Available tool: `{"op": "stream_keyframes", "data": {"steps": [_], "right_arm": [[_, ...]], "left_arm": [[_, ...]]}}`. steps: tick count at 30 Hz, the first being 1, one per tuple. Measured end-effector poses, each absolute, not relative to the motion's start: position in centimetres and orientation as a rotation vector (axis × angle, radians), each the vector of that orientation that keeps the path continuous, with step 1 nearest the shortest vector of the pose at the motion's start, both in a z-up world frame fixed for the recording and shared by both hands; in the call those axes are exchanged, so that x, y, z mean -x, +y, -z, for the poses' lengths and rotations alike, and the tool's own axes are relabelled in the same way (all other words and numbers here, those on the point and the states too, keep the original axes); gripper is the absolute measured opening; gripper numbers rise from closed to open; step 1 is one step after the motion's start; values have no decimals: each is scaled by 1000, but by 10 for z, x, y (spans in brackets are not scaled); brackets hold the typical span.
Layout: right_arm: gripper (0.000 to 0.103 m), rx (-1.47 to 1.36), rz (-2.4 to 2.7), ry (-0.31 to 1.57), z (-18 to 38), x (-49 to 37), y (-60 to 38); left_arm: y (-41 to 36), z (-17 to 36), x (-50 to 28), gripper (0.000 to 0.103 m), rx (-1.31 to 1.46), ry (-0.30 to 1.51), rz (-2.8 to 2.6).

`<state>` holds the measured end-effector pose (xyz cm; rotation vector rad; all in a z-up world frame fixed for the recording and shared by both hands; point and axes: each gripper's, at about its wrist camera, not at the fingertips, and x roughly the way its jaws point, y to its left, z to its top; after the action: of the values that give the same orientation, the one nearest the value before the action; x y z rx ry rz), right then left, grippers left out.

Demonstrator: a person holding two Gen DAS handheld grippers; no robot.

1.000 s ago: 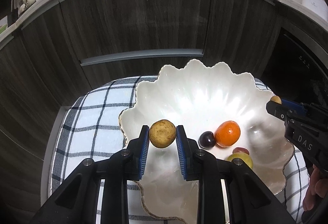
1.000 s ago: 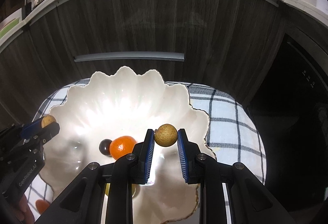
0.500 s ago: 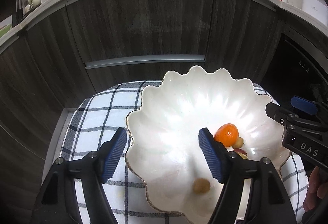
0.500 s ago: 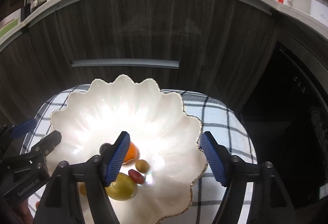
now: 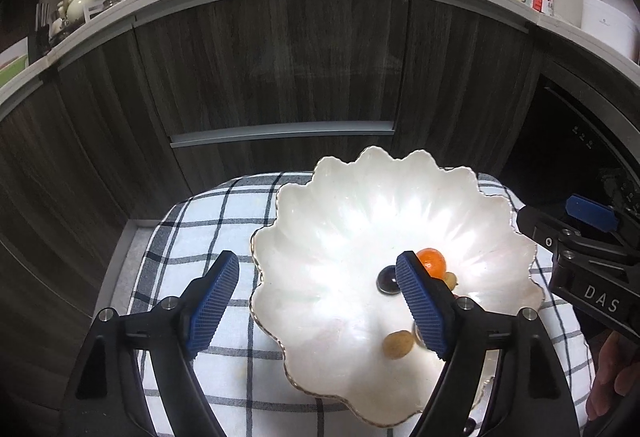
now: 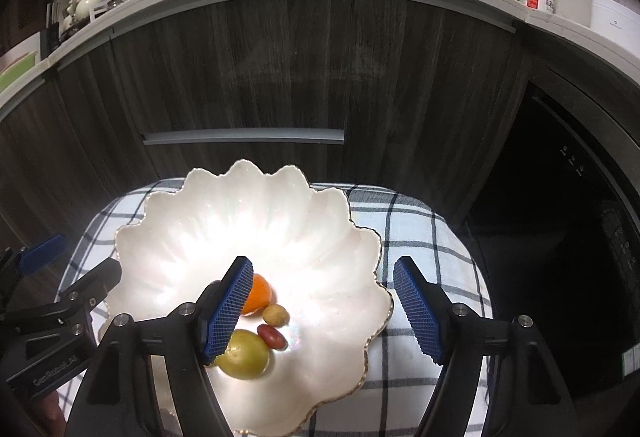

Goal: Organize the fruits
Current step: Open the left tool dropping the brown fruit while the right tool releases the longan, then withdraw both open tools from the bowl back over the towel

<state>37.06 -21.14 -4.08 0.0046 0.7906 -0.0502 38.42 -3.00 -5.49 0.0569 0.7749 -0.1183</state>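
Fruits lie gathered in the white scalloped bowl (image 6: 320, 221), which sits on a checked cloth (image 6: 420, 233). In the right wrist view an orange (image 6: 260, 293), a small tan fruit (image 6: 275, 315), a red oval fruit (image 6: 273, 336) and a larger yellow-green fruit (image 6: 245, 354) crowd together near the bowl's low middle, touching or nearly so. The left wrist view adds a dark round fruit (image 5: 387, 280) just beside the orange and another tan fruit (image 5: 397, 344) lying apart, nearer the camera.

The left gripper (image 5: 320, 309) hangs over the bowl with its jaws spread wide and nothing between them; the right gripper (image 6: 324, 311) is likewise spread and empty, one finger above the bowl and the other beyond its rim.

These pieces look light, round and smooth, so they will probably roll on the glossy bowl if nudged. The small ones seem firm enough for a gentle pinch across their widest part. The dark and red ones look soft-skinned and may bruise under a hard squeeze. The bowl looks brittle, so the fingers are best kept off its gilt rim.
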Motion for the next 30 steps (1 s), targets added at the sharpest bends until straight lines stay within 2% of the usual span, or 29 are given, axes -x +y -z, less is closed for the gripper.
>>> {"op": "stream_keyframes", "data": {"steps": [21,24,30], "right_arm": [[74,-34,89,752,26,-328,-217],[74,-44,94,750,25,-321,-218],[74,-56,106,735,19,-308,-220]], "left_arm": [[-29,36,-346,81,-82,742,101],[-28,33,-339,85,-82,732,100],[-25,28,-325,85,-66,720,98]]}}
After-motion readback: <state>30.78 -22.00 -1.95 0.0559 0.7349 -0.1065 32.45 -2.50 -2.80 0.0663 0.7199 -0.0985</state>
